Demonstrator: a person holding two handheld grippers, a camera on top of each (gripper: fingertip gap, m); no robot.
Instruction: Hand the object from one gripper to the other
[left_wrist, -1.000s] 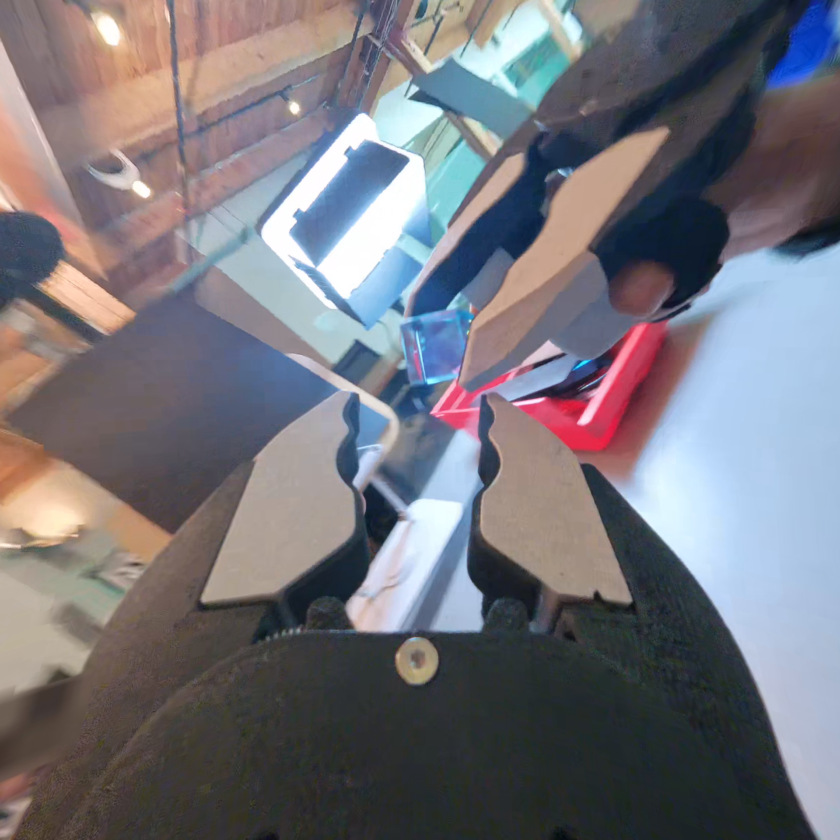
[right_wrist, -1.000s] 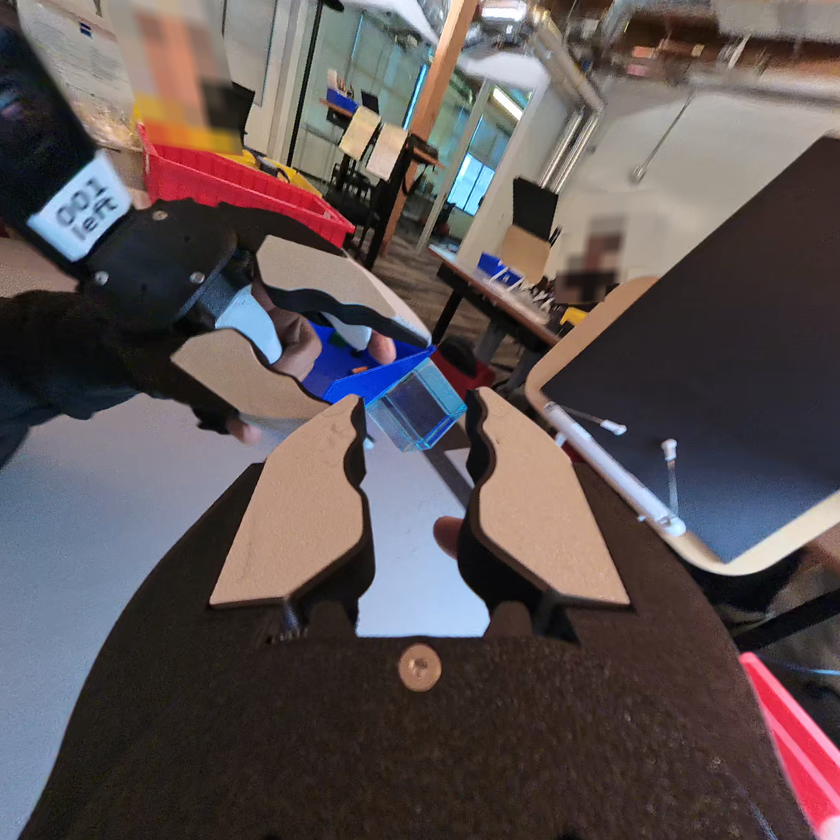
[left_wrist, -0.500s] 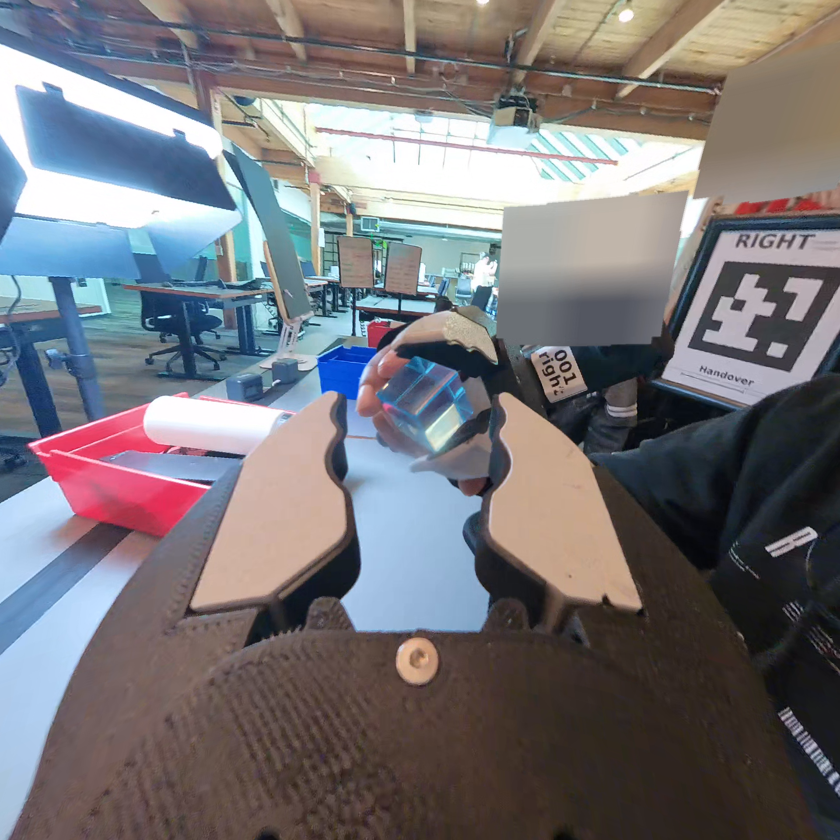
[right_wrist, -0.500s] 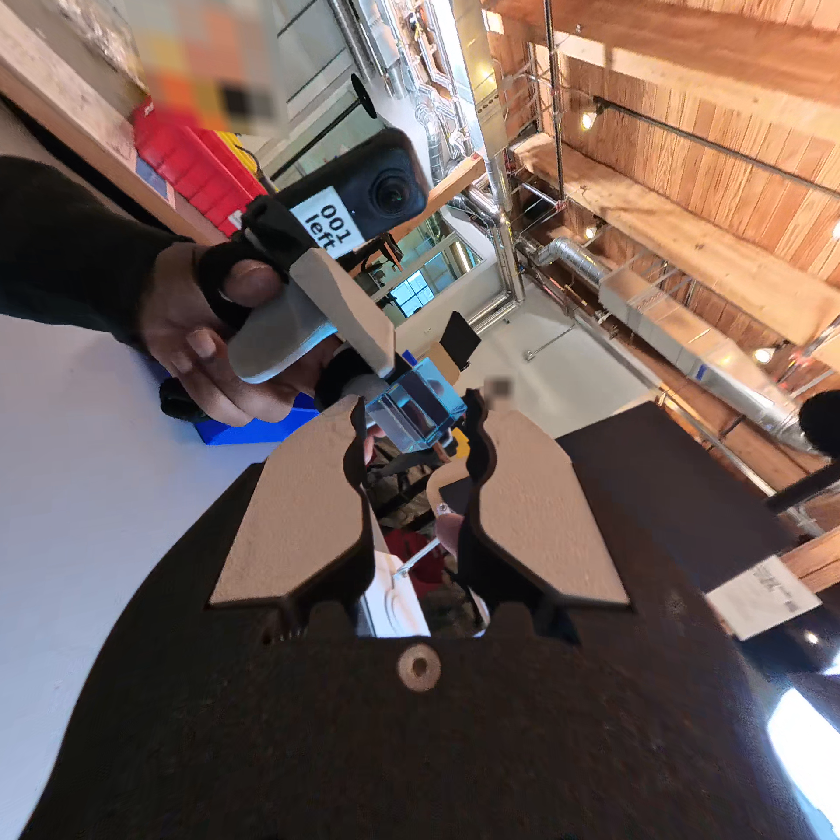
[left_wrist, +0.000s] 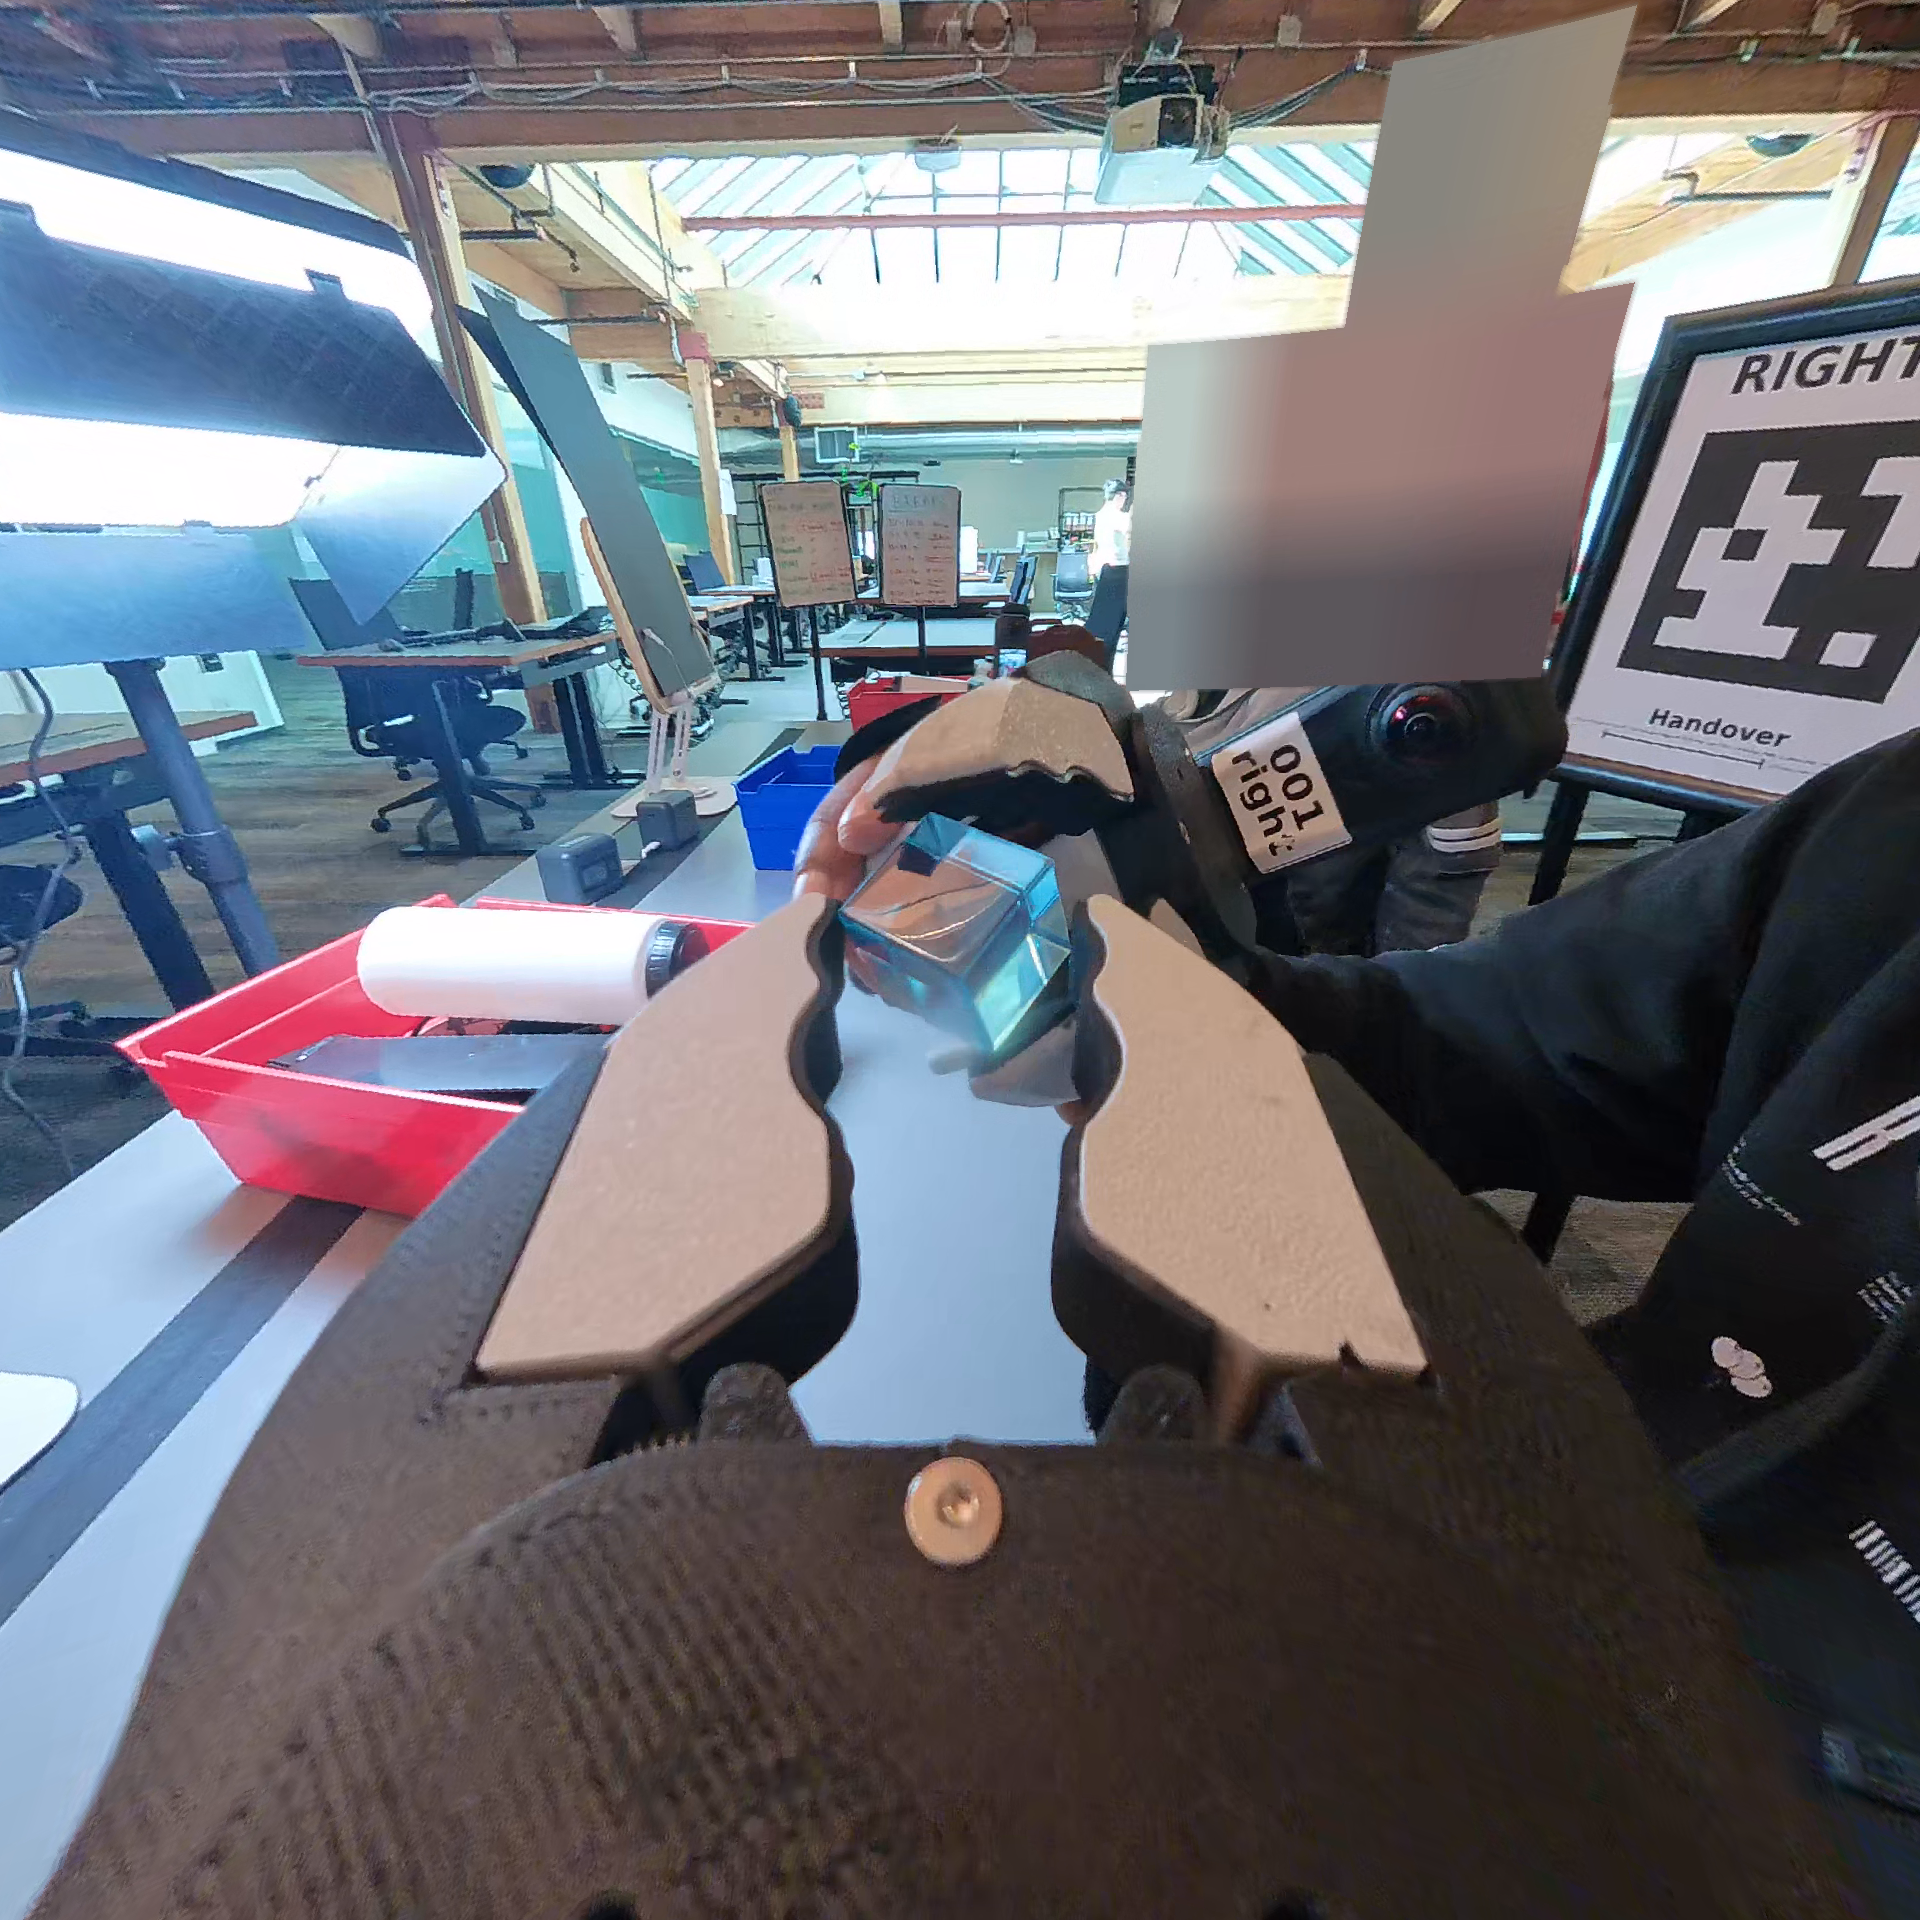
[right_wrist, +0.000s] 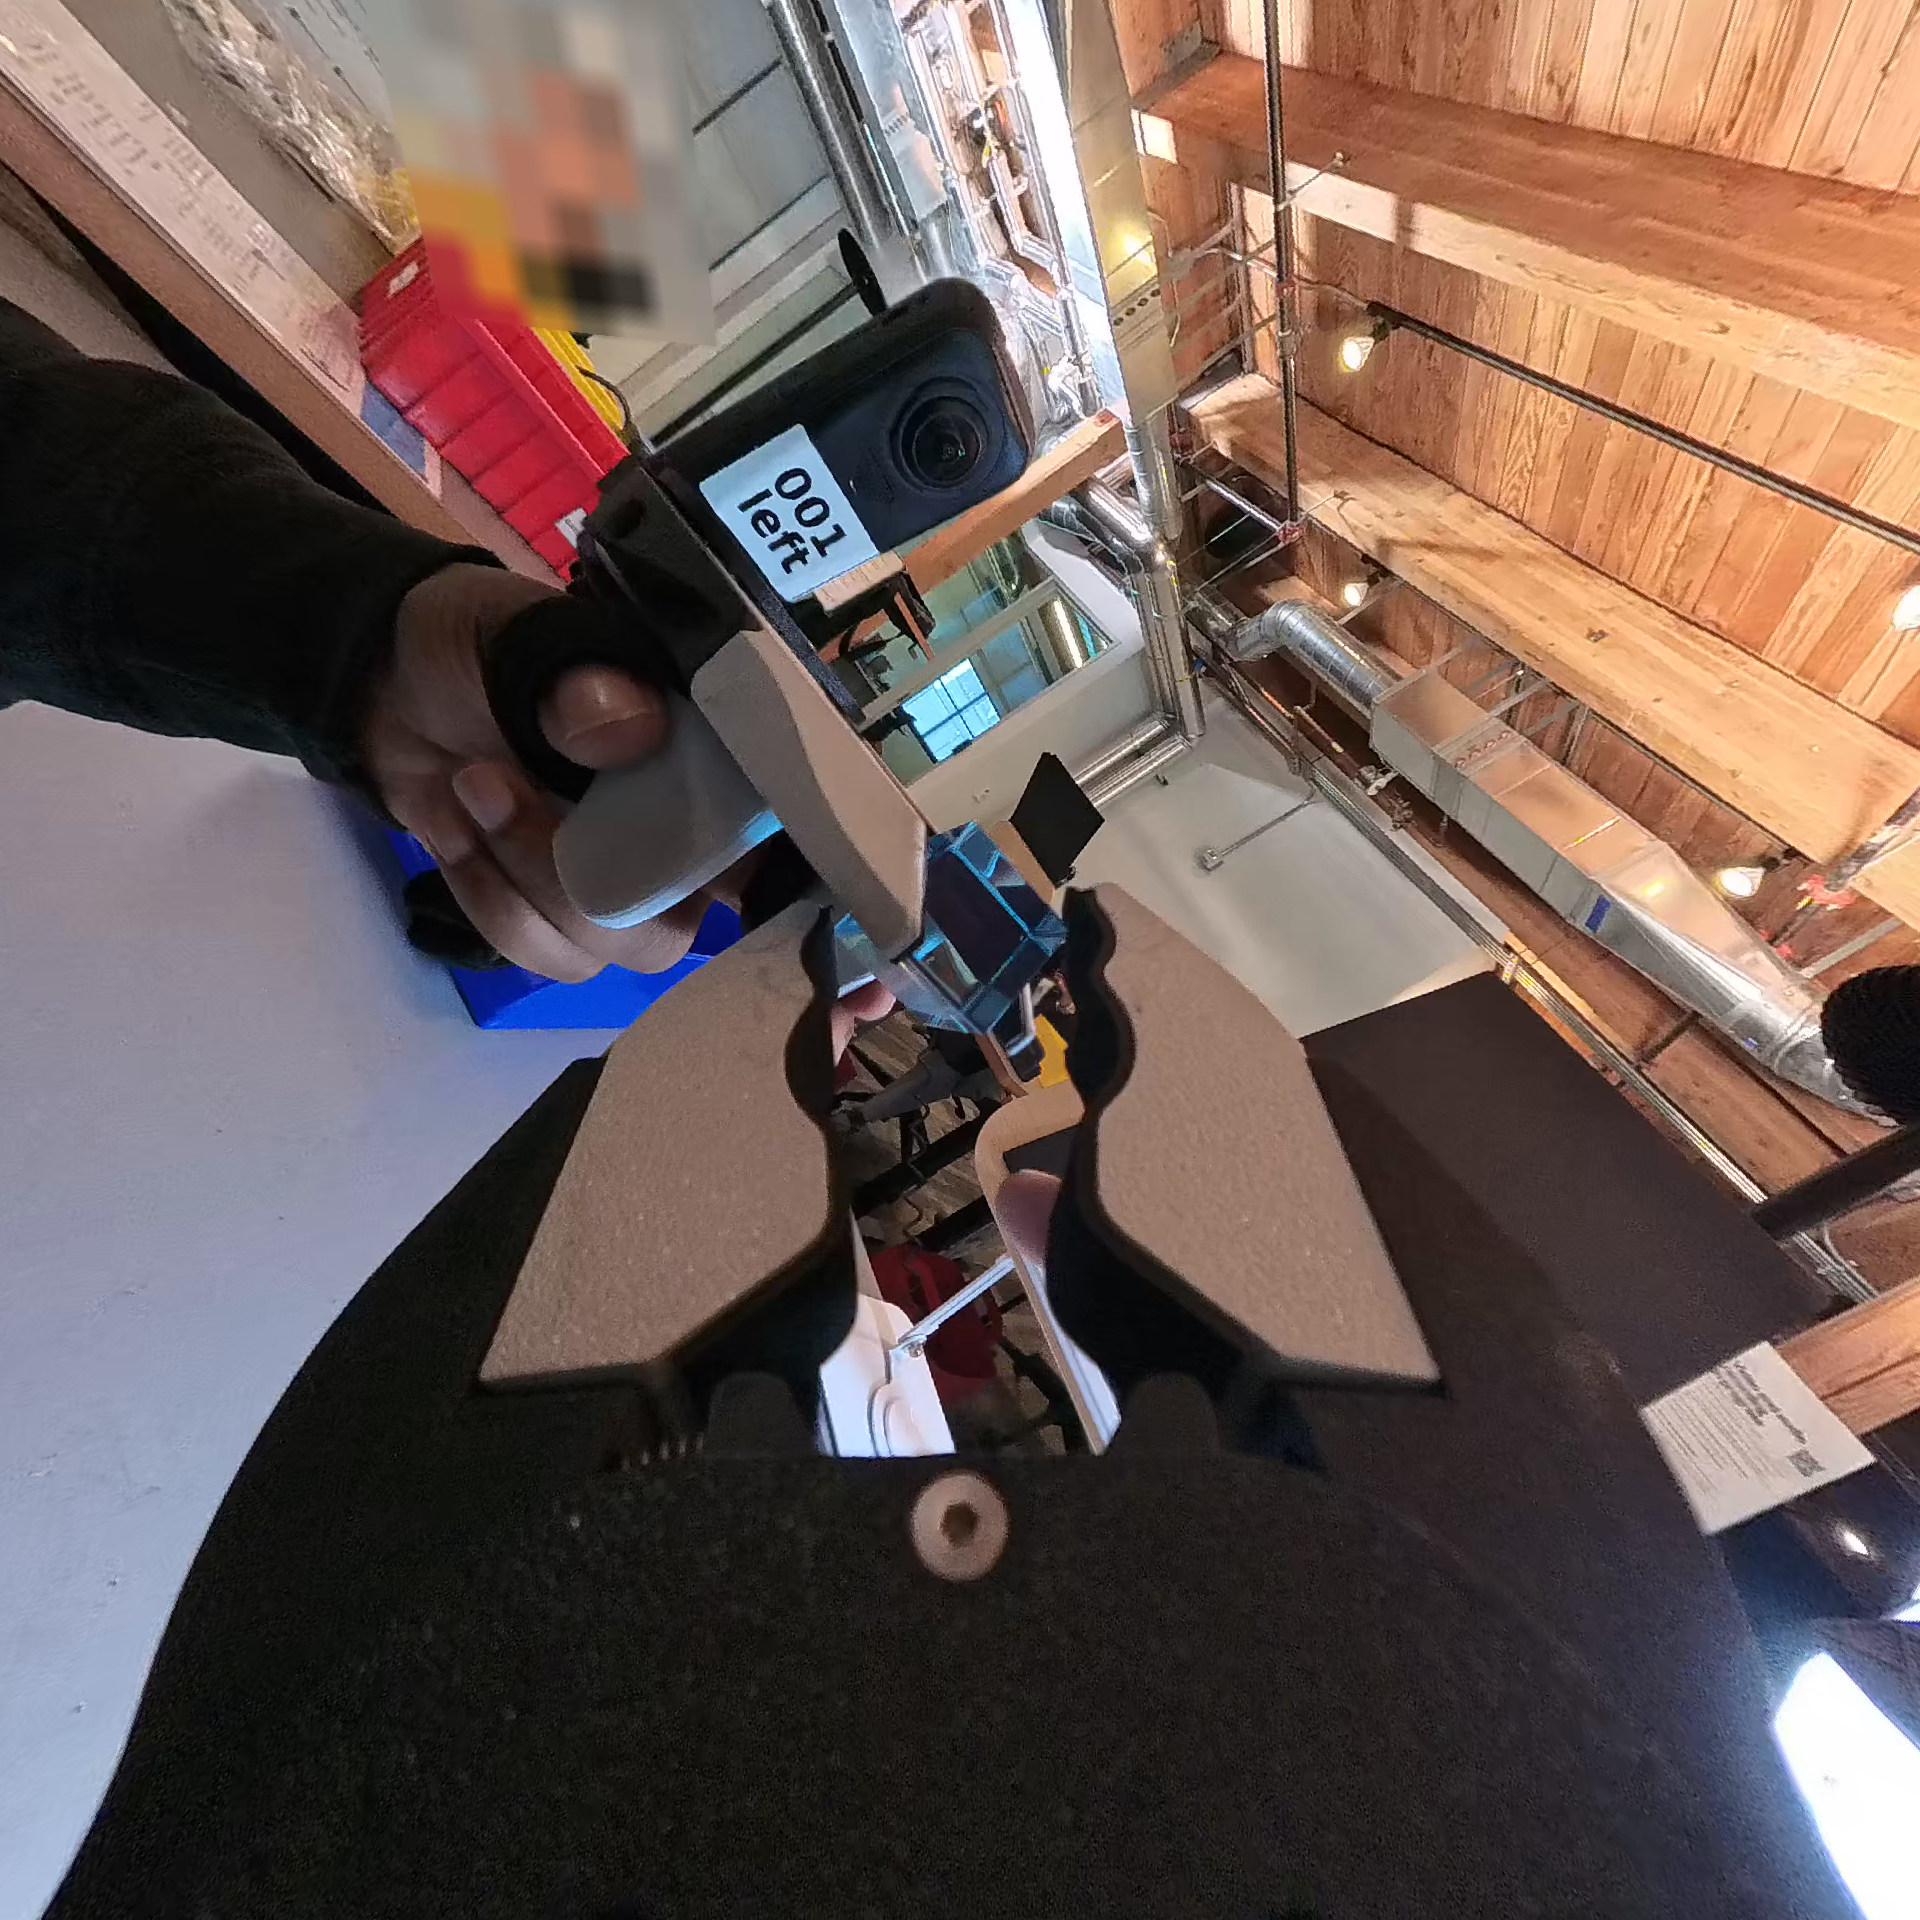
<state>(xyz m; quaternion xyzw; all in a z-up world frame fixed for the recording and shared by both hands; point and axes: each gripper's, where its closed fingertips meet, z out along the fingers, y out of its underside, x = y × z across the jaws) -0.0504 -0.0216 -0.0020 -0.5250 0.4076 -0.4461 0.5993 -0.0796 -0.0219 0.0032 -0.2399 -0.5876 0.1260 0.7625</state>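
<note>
A clear blue cube (left_wrist: 956, 935) is in mid-air above the grey table (left_wrist: 935, 1278). My left gripper (left_wrist: 956, 914) has its two fingertips against the cube's left and right sides, shut on it. My right gripper faces it, and its fingers (left_wrist: 1008, 738) clamp the cube from above and below. In the right wrist view the cube (right_wrist: 992, 930) sits between the tips of my right gripper (right_wrist: 951, 914), which is shut on it. One of the left gripper's fingers (right_wrist: 821, 769) covers part of the cube there. A hand holds each gripper.
A red tray (left_wrist: 312, 1122) holding a white cylinder (left_wrist: 509, 966) is on the table at the left. A blue bin (left_wrist: 779, 821) stands farther back. A framed marker sign (left_wrist: 1766, 540) and the person's black sleeve (left_wrist: 1558, 1039) are at the right. Left and right tips are no more than a few centimetres apart.
The left gripper swung round to face the right gripper, came up to the cube and narrowed its fingers onto it. The right gripper kept hold of the cube throughout.
</note>
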